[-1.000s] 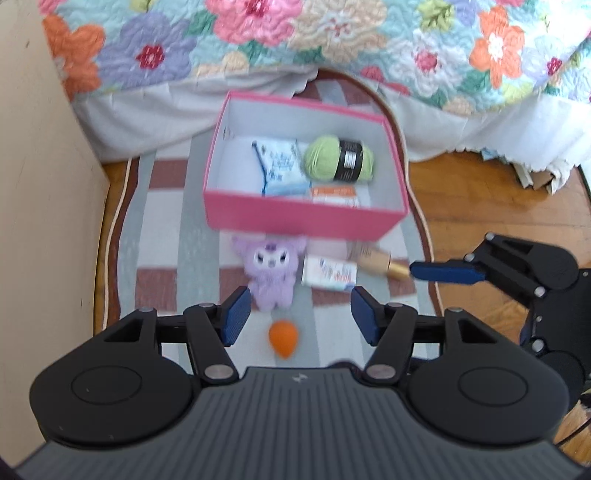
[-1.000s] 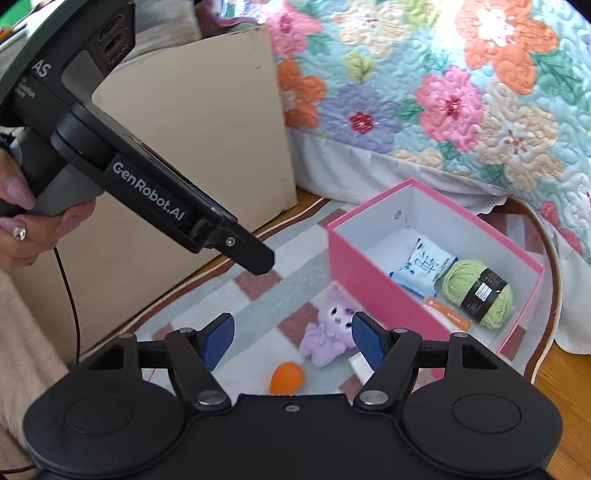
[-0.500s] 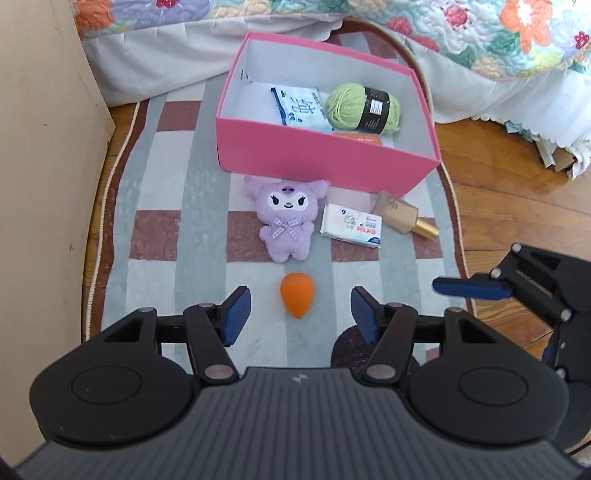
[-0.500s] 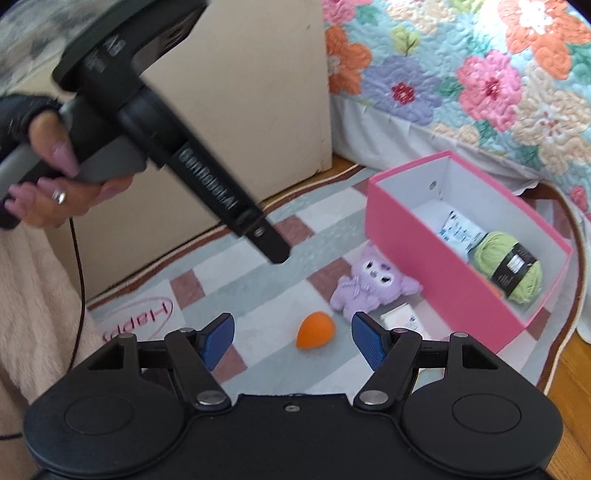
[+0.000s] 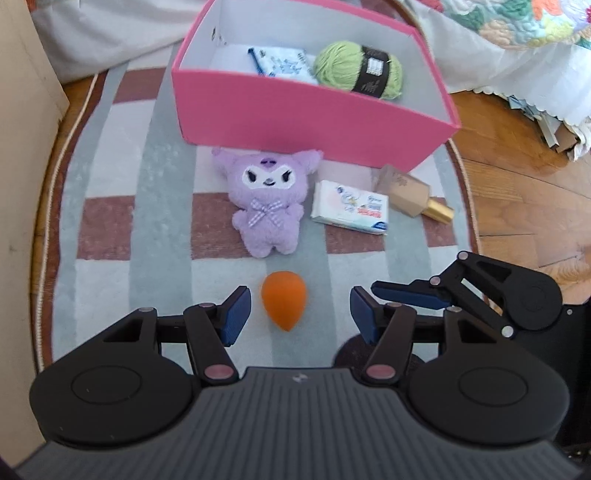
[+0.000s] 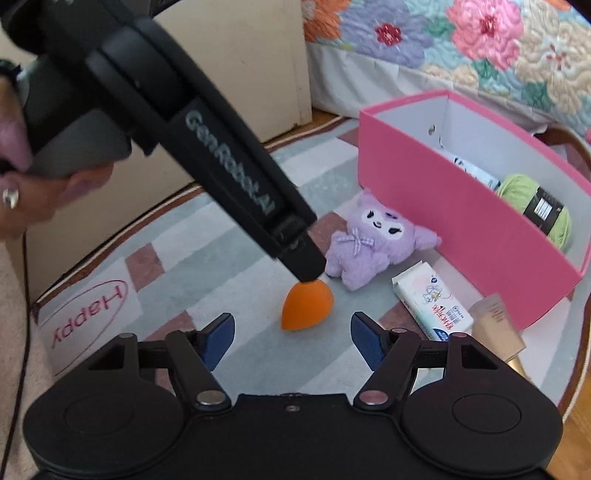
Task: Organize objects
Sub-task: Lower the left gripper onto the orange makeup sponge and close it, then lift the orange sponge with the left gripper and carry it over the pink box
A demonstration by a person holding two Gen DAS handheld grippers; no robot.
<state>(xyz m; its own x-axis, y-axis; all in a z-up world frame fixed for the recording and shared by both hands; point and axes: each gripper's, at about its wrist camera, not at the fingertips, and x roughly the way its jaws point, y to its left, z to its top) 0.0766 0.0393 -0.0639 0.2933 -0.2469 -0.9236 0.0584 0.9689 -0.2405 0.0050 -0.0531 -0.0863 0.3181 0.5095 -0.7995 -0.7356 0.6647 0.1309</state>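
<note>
Left wrist view, left to right: beige cabinet side [image 5: 22,147] at far left, then the striped rug [image 5: 147,229] on wood floor [image 5: 517,192]. Left gripper [image 5: 301,308] hangs over the rug, fingers spread, nothing pinched; the orange egg-shaped sponge [image 5: 283,303] lies between the blue pads [image 5: 236,314], nearer the left one, touching neither. Just beyond it the purple plush toy [image 5: 267,201] lies face up, head close to the near wall of the pink box [image 5: 295,118]. Right of the plush: a white tissue pack [image 5: 351,212], then a tan bottle with gold cap [image 5: 410,194] lying by the box's right corner. Inside the box: a blue-white packet [image 5: 282,66] and a green yarn ball [image 5: 358,70]. Floral quilt [image 5: 517,22] on the bed at far right. Right gripper [image 6: 291,338] sits low at right in this view; in its own view its fingers are spread, empty, the sponge just beyond them. There the left gripper's finger tip looks to touch the sponge top; contact unclear. A hand [image 6: 22,192] holds the left gripper's handle.
</note>
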